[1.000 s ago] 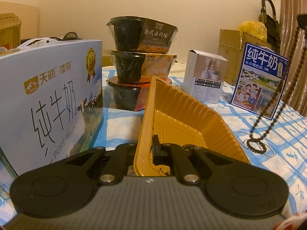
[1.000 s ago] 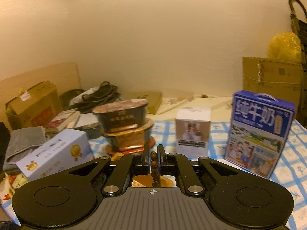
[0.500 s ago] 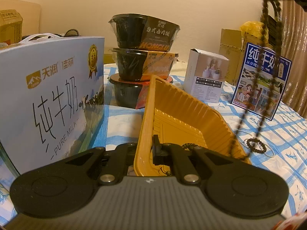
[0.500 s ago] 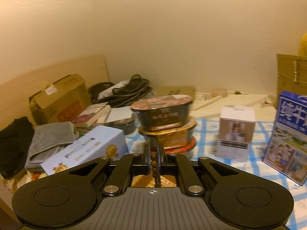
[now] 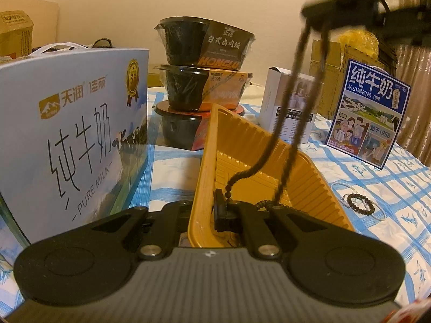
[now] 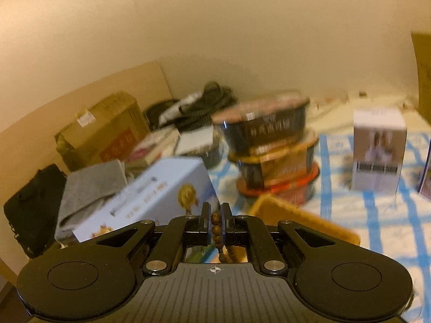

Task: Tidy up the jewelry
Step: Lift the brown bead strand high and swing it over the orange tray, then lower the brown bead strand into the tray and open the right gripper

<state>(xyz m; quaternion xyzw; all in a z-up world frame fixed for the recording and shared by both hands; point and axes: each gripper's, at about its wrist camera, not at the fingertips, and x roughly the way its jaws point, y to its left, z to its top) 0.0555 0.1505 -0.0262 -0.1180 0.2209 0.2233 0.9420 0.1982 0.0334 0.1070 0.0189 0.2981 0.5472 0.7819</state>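
Observation:
My left gripper (image 5: 207,210) is shut on the near rim of an orange plastic tray (image 5: 304,185) and holds it tilted. A long dark bead necklace (image 5: 293,86) hangs from my right gripper (image 5: 317,24), which shows blurred at the upper right of the left wrist view. The necklace's lower loop lies inside the tray near my left fingers. In the right wrist view my right gripper (image 6: 214,222) is shut on the brown beads (image 6: 216,227), above the tray (image 6: 304,222). A small dark bead bracelet (image 5: 360,203) and a pale thin bracelet (image 5: 342,200) lie on the cloth to the tray's right.
A large white milk carton box (image 5: 72,140) stands close on the left. Three stacked food bowls (image 5: 204,80) sit behind the tray, with a small white box (image 5: 288,102) and a blue milk box (image 5: 369,113) to the right. Cardboard boxes and folded cloth (image 6: 89,191) crowd the far left.
The right gripper swung left over the tray and sank, carrying the necklace; its lower end now rests in the tray. The left gripper and tray held still.

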